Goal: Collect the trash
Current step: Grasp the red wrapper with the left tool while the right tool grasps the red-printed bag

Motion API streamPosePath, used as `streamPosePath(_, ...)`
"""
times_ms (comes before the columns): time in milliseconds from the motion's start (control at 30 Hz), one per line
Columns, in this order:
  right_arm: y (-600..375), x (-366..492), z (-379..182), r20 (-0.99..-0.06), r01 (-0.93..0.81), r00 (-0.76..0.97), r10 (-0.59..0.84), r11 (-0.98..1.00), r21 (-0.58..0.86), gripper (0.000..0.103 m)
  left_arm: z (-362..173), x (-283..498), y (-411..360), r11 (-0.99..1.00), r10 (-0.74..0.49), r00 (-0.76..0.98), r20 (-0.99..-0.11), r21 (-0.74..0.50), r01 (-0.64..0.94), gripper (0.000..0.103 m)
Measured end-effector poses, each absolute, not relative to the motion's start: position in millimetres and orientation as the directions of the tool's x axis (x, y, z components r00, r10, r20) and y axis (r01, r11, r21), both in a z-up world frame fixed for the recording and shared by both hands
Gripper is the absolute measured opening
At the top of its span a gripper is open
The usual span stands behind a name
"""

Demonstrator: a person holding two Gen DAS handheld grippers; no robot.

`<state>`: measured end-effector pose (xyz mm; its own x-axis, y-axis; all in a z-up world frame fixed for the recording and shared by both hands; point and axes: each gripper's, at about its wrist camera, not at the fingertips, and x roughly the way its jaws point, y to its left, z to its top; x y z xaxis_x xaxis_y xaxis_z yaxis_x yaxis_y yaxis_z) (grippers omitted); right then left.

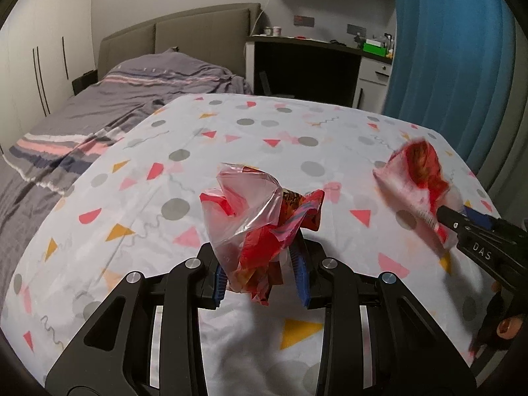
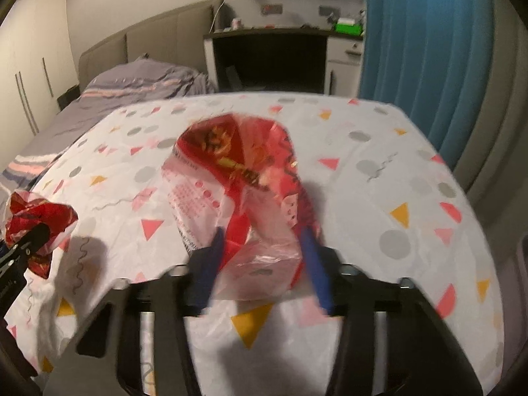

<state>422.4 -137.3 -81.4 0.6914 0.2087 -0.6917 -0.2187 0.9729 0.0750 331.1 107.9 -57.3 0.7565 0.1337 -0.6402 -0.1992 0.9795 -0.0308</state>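
Both wrappers light, crinkly, slippery. Left gripper (image 1: 260, 264) jaws clamp a crumpled wrapper (image 1: 260, 217) above the worktop (image 1: 148, 198); right gripper (image 2: 264, 264) jaws pinch another bag (image 2: 237, 178) near its bunched end; I'd grip there.

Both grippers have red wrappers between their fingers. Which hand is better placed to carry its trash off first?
Left, probably. The left gripper is clamped on its crumpled red-and-clear plastic wrapper, sharp in view. The right gripper looks closed on a red-and-white printed plastic bag, but that view is motion-blurred.
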Motion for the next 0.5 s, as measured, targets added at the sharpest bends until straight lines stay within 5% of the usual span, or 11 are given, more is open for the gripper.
streamPosePath(33,-138,423,-82,-0.693,-0.222,0.688,0.216,0.971,0.083,0.025,-58,331,109,0.979,0.132,0.756,-0.641,-0.035,-0.201,0.032)
streamPosePath(167,-138,421,-81,-0.682,-0.237,0.691,0.239,0.967,0.099,0.013,-58,331,109,0.978,0.134,0.754,-0.643,-0.036,-0.204,0.032)
streamPosePath(500,-158,382,-58,-0.615,-0.225,0.752,0.238,0.969,0.1,0.006,-54,322,103,0.981,0.133,0.763,-0.633,-0.025,-0.192,0.032)
